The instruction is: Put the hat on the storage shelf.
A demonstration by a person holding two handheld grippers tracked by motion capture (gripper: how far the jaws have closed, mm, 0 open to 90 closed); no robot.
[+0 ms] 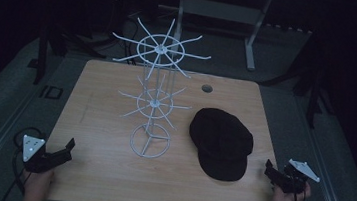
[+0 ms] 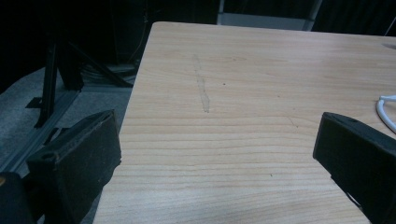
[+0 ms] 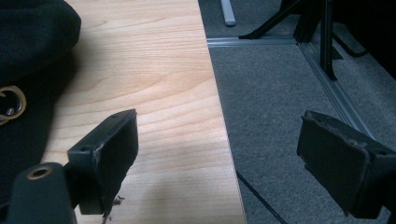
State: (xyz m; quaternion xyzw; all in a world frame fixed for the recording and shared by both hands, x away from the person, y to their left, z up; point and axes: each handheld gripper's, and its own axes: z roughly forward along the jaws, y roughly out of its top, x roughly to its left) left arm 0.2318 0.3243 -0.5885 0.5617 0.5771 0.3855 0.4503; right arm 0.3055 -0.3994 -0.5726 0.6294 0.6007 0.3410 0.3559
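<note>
Cap point(image 1: 221, 141): black, soft cloth, lying flat at 4 o'clock from the table's middle, brim toward the person; a brass ring on its side shows in the right gripper view.
Handling (judged): light and limp; the crown would fold under a pinch, the brim looks stiffer. Best hold is likely the brim edge or a fold of crown; no risk of breakage.
Rack point(image 1: 155, 95): white wire stand, two tiers of radiating hooks over a ring base, upright just at 9 o'clock of the cap, apart from it. Looks light and easy to tip.
Right gripper point(image 1: 273, 173): at the table's 4 o'clock edge, jaws wide apart, nothing between them; the cap is near, at its 10 o'clock.
Left gripper point(image 1: 63, 151): at the 8 o'clock corner, jaws wide apart over bare wood.
Table point(image 1: 98, 172): pale wood; a grommet hole at 1 o'clock.
</note>
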